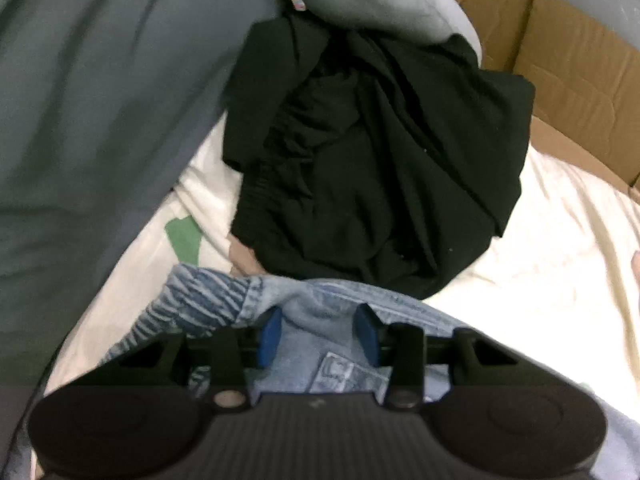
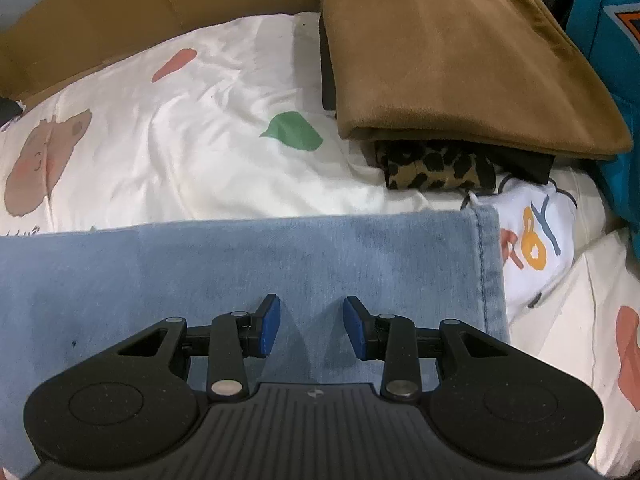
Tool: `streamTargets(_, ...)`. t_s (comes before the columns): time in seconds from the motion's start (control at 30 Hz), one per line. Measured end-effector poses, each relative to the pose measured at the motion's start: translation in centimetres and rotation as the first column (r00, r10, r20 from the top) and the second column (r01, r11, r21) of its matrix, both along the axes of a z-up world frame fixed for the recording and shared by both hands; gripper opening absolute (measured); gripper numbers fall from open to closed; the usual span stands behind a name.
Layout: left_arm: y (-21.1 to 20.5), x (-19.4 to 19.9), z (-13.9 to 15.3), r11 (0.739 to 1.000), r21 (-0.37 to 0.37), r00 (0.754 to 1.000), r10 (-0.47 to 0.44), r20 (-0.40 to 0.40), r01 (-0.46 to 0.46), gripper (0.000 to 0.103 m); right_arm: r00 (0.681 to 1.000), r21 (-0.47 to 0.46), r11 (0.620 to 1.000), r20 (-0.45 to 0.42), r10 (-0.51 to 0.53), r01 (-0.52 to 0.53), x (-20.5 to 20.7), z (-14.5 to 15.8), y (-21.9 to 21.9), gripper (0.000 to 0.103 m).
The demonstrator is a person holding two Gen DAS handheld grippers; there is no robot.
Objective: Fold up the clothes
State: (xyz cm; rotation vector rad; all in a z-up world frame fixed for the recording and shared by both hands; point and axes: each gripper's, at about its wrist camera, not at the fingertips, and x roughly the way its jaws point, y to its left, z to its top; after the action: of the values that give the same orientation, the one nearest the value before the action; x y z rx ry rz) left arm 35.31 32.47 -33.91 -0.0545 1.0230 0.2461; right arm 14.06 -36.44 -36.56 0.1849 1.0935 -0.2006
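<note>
Denim first: jeans (image 2: 248,280) lie on the bed (image 2: 200,160), directly under both grippers. Left gripper (image 1: 319,330) sits over the waistband end, jaws spread partway, bunched denim between the pads; can't tell if they press on it. Right gripper (image 2: 311,326) hovers over the flat leg panel near the hem, jaws spread, nothing pinched. Judgement: denim is heavy-ish, fairly stiff, not slippery, not fragile; holds a crease well. Best grip points are the thick seams, i.e. waistband and hem edge, taking both layers. Farther out: black garment (image 1: 372,160) crumpled beyond the waistband, brown folded stack (image 2: 460,60) beyond the hem, cardboard box (image 1: 560,80) behind.
</note>
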Motion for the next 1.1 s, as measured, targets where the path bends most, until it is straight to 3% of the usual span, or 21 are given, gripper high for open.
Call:
streamTargets(0.47,-1.6,3.1,-1.3,0.998,0.059,0.999,-0.014,-0.035,0.016,0.041,1.000,-0.003,1.000,0.008,-0.026,0.026,3.1,-1.7,-0.4,0.043)
streamTargets(0.67,-2.5,1.4,1.8,0.998,0.040,0.999,-0.048,-0.012,0.048,0.040,0.999,0.001,0.999,0.025,-0.032,0.032,3.5,-1.0,-0.5,0.042)
streamTargets(0.9,-4.2,-2.0,4.9,0.986,0.040,0.987,-0.162,-0.024,0.163,0.042,0.989,0.033,0.992,0.080,0.122,-0.124,2.1,1.7,1.8,0.042)
streamTargets(1.1,-4.7,-2.2,2.2,0.981,0.021,0.981,-0.193,-0.036,0.194,0.042,0.975,0.007,0.975,0.036,0.220,-0.220,-0.5,1.0,4.5,0.042)
